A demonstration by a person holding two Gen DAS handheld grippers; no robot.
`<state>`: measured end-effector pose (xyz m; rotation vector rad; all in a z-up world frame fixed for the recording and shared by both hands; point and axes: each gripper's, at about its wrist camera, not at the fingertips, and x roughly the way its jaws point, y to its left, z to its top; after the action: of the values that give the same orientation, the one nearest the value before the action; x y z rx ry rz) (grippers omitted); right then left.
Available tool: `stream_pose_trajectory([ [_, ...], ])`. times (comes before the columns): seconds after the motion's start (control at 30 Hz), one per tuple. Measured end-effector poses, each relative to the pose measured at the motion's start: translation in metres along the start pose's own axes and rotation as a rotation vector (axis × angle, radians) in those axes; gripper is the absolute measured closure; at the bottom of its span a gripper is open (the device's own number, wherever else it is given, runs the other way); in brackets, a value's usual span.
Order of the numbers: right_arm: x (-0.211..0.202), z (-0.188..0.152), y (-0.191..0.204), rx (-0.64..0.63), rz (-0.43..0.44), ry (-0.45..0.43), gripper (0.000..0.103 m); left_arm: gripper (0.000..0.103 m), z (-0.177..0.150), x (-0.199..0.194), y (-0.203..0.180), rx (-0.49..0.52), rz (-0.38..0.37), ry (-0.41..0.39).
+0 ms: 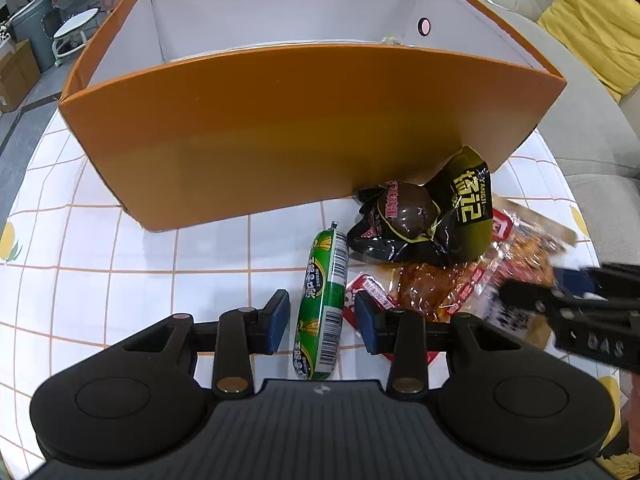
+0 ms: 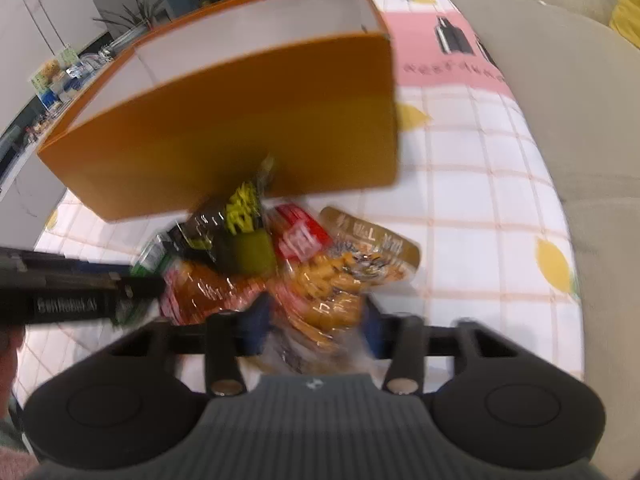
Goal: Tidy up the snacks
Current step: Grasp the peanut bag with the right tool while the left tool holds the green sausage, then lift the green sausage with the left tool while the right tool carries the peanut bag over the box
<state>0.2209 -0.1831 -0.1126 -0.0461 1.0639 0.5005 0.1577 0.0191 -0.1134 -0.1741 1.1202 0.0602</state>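
The left gripper (image 1: 322,322) stood open astride the green sausage (image 1: 322,308); the right gripper (image 2: 316,326) clamped a clear snack packet (image 2: 328,300).

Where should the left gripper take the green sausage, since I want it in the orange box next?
Grip the green sausage across its middle, coming from above. It lies flat on the tablecloth, its long axis running between the left gripper fingers, which straddle it without pressing. The round middle looks firmer than the crimped tip.

Far right of my white checked tablecloth (image 1: 120,248) a yellow cushion (image 1: 592,24) leans on the beige sofa (image 1: 580,128).
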Motion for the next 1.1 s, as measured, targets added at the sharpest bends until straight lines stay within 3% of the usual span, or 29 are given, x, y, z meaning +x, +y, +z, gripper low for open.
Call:
stream_pose_trajectory([
  [0.23, -0.014, -0.015, -0.002, -0.031, -0.031, 0.041, 0.065, 0.058, -0.003, -0.001, -0.004, 0.008, 0.009, 0.005],
  [0.7, 0.001, -0.009, 0.008, -0.045, -0.051, -0.064, 0.050, 0.058, -0.002, 0.001, -0.012, 0.055, 0.053, -0.044],
  [0.73, 0.002, -0.009, 0.009, -0.051, -0.052, -0.070, 0.054, 0.058, -0.002, 0.001, -0.013, 0.063, 0.058, -0.047],
  [0.83, 0.002, -0.010, 0.009, -0.042, -0.040, -0.076, 0.057, 0.073, -0.003, 0.000, -0.013, 0.064, 0.054, -0.055],
  [0.87, 0.001, -0.010, 0.007, -0.029, -0.032, -0.075, 0.068, 0.078, -0.003, 0.000, -0.013, 0.059, 0.049, -0.058],
  [0.97, -0.002, -0.010, 0.002, -0.003, -0.011, -0.063, 0.071, 0.078, -0.004, -0.001, -0.009, 0.044, 0.036, -0.064],
  [1.0, -0.003, -0.011, 0.001, 0.000, 0.000, -0.060, 0.079, 0.078, -0.004, -0.001, -0.008, 0.039, 0.032, -0.065],
  [1.1, -0.007, -0.011, -0.002, 0.005, 0.010, -0.054, 0.079, 0.078, -0.006, -0.004, -0.005, 0.033, 0.026, -0.066],
])
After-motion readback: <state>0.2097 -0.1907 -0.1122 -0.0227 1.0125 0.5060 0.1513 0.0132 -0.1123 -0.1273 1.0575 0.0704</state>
